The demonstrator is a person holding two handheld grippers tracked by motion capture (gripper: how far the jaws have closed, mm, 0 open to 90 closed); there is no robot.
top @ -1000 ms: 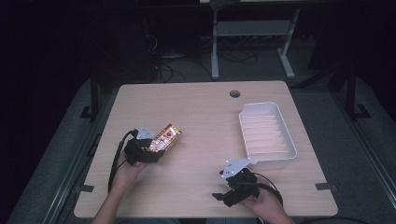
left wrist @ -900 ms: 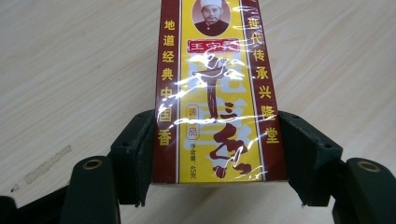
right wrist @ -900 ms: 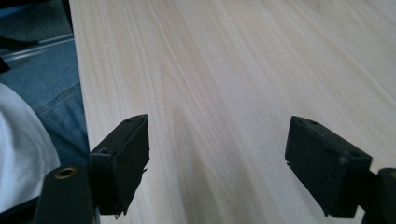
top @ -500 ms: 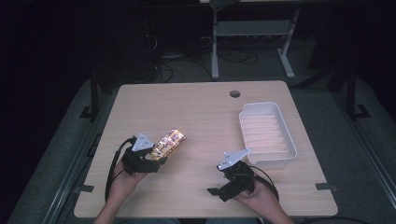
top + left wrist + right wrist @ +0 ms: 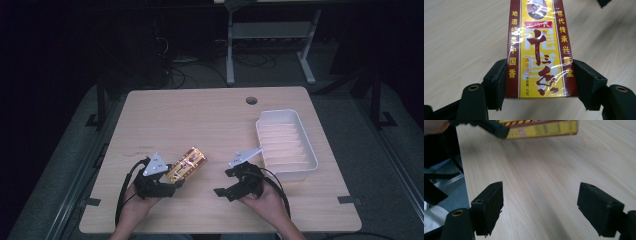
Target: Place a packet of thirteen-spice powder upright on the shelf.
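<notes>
At the lower left of the high view, the yellow and maroon seasoning box (image 5: 187,164) was gripped at its near end by the left gripper (image 5: 167,186), the jaws closed against its two long sides, as was seen plainly in the left gripper view (image 5: 539,47). The box was judged to be lifted slightly off the wooden table (image 5: 200,120), since its far end appeared raised in the right gripper view (image 5: 541,128). The right gripper (image 5: 227,186), at lower centre, was held wide open with nothing between its jaws. Pick-up was therefore taken as done; carrying and placing were judged to remain. At right of centre, the white ribbed tray (image 5: 286,142) was seen empty, well apart from the box.
</notes>
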